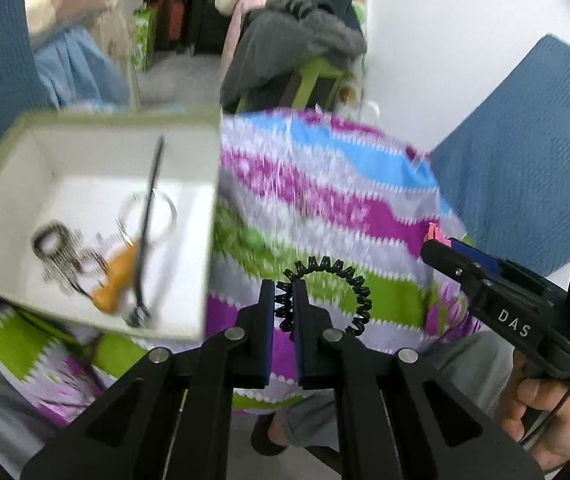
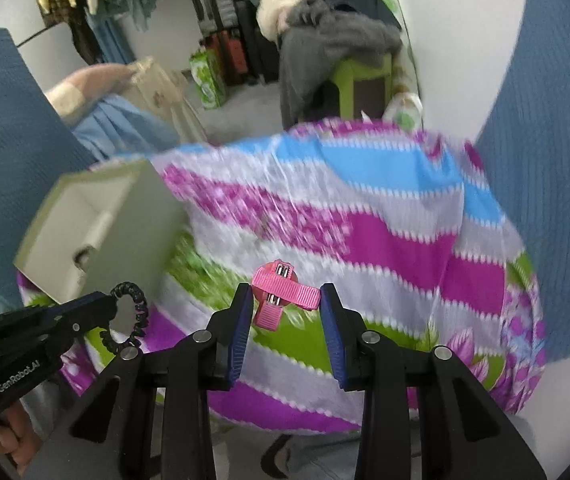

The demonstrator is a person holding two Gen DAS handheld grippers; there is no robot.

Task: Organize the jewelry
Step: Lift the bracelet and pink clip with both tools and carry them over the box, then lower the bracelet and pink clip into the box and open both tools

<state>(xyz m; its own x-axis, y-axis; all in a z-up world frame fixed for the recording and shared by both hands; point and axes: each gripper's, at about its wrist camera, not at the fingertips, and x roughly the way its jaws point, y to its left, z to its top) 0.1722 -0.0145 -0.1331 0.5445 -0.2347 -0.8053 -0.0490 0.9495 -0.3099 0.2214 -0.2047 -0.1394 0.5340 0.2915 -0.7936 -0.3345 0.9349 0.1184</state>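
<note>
Left tongs [image 1: 289, 292]: clenched on a black spiral hair tie [image 1: 325, 292]. The coil is pinched at its left side between the two pads; the rest of the loop stands out to the right of the tips, clear of the cloth below. The right wrist view confirms the loop [image 2: 127, 314] hanging from the tong tips, off the surface.

Right tongs [image 2: 286, 300]: grasping a pink ribbon hair clip [image 2: 281, 294]. The clip spans the gap, its right end against the right pad and its folded left part against the left pad. Two small metal clasps show on the ribbon. In the left wrist view only a pink tip [image 1: 433, 236] shows at the end of the right tongs [image 1: 437, 242].

Worktop [image 2: 385, 240]: covered with a striped cloth in magenta, blue, green and grey-white. Both views are motion-blurred.

Open box [image 1: 97, 128], pale green outside and white inside, sits at the worktop's left edge, well left of both held items. Contents: a dark metal earring or pendant [image 1: 51, 248], a clear ring-shaped bangle [image 1: 147, 216], an orange piece [image 1: 119, 276] and a thin dark stick-like item [image 1: 147, 224] lying across them. Finer detail cannot be told through the blur.

A hand [image 1: 541, 420] grips the right tool's handle at lower right.
</note>
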